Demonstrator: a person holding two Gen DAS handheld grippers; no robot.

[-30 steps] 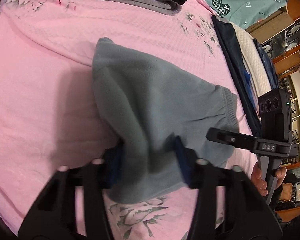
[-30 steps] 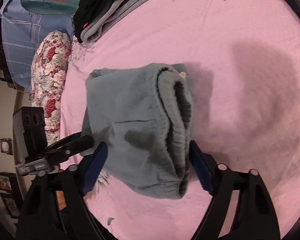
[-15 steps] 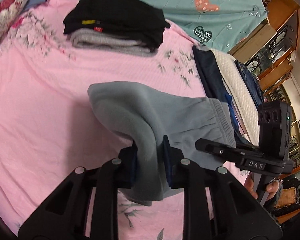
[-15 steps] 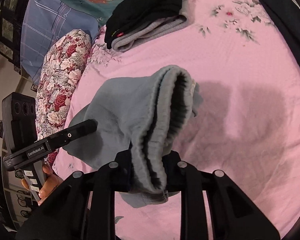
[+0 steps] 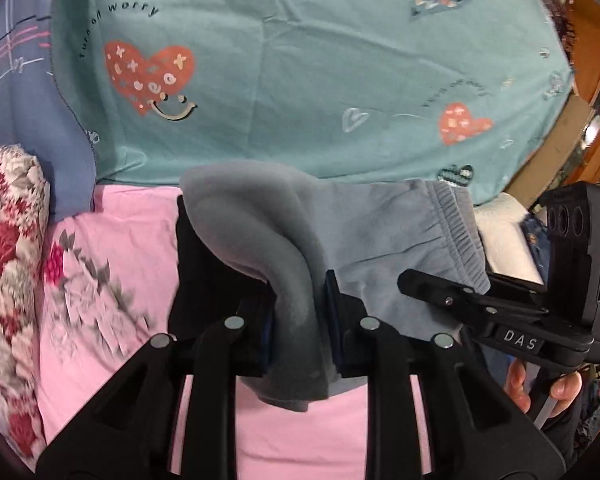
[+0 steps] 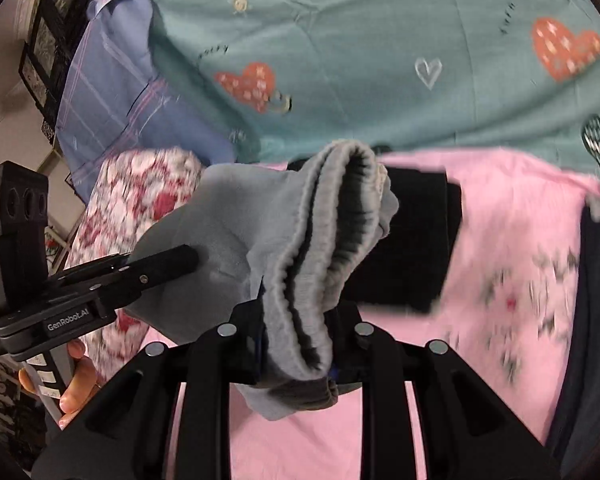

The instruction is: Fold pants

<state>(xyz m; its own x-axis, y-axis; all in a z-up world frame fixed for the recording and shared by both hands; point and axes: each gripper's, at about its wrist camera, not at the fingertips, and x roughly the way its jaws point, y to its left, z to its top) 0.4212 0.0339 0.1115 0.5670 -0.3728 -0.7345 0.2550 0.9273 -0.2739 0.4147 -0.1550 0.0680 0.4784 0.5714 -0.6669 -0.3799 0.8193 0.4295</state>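
The folded grey-blue pants [image 5: 340, 232] hang in the air between both grippers, above the pink bed sheet [image 5: 112, 264]. My left gripper [image 5: 300, 312] is shut on the folded edge of the pants. My right gripper [image 6: 296, 320] is shut on the elastic waistband end [image 6: 332, 216]. Each gripper shows in the other's view: the right one [image 5: 480, 312] at the right, the left one [image 6: 112, 280] at the left.
A stack of folded black clothes [image 6: 412, 240] lies on the sheet just behind the pants. A teal heart-print quilt [image 5: 300, 72] and a blue pillow [image 6: 116, 96] rise at the back. A floral pillow [image 5: 8, 264] is at the left. Dark folded garments [image 6: 592, 320] lie at the right.
Both grippers closed on the pants, lifted them off the sheet and carried them toward the black stack at the head of the bed; the views tilted up to the quilt.
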